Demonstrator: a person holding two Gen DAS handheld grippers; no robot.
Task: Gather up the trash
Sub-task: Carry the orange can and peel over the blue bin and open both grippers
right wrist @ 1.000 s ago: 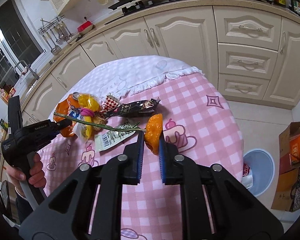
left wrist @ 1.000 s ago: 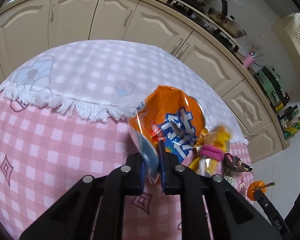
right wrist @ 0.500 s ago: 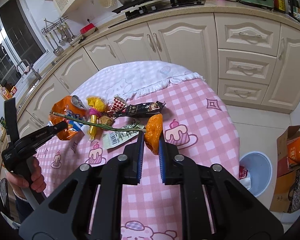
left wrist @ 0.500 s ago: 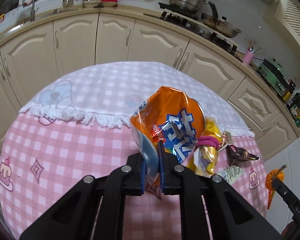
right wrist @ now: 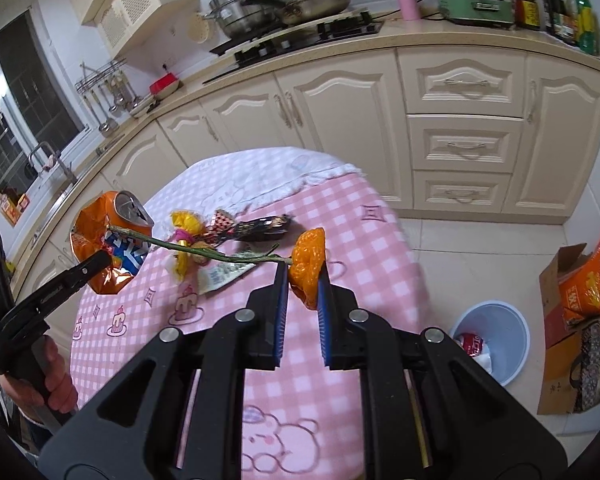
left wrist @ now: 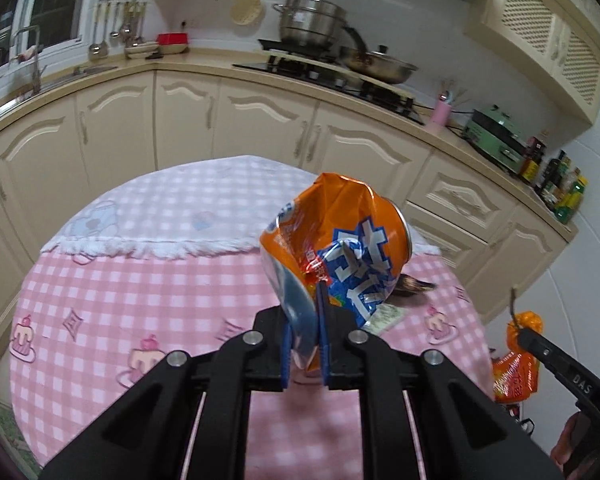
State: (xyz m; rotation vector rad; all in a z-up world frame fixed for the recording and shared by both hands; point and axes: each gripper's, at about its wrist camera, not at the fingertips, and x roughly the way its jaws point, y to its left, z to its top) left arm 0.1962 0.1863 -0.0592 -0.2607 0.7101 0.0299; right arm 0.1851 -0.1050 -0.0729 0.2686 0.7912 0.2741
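My left gripper (left wrist: pixel 305 300) is shut on a crushed orange soda can (left wrist: pixel 336 240), held up above the round table; the same soda can (right wrist: pixel 108 252) shows at the left of the right wrist view. My right gripper (right wrist: pixel 303 280) is shut on an orange flower head (right wrist: pixel 309 260), whose long green stem (right wrist: pixel 204 250) sticks out to the left. Still lying on the pink checked tablecloth (right wrist: pixel 340 240) are a yellow wrapper (right wrist: pixel 184 236), a dark wrapper (right wrist: pixel 260 228) and a white label (right wrist: pixel 224 276). A blue trash bin (right wrist: pixel 490 340) stands on the floor at the right.
Cream kitchen cabinets (right wrist: pixel 460 120) curve behind the table, with pots on a stove (left wrist: pixel 332 68). A cardboard box with orange bags (right wrist: pixel 580 280) sits beside the bin. A person's hand (right wrist: pixel 56 380) holds the left gripper's handle.
Both grippers have risen and drawn back from the table. The can has lifted clear of the other wrappers and rolled a little. The flower stays clamped.
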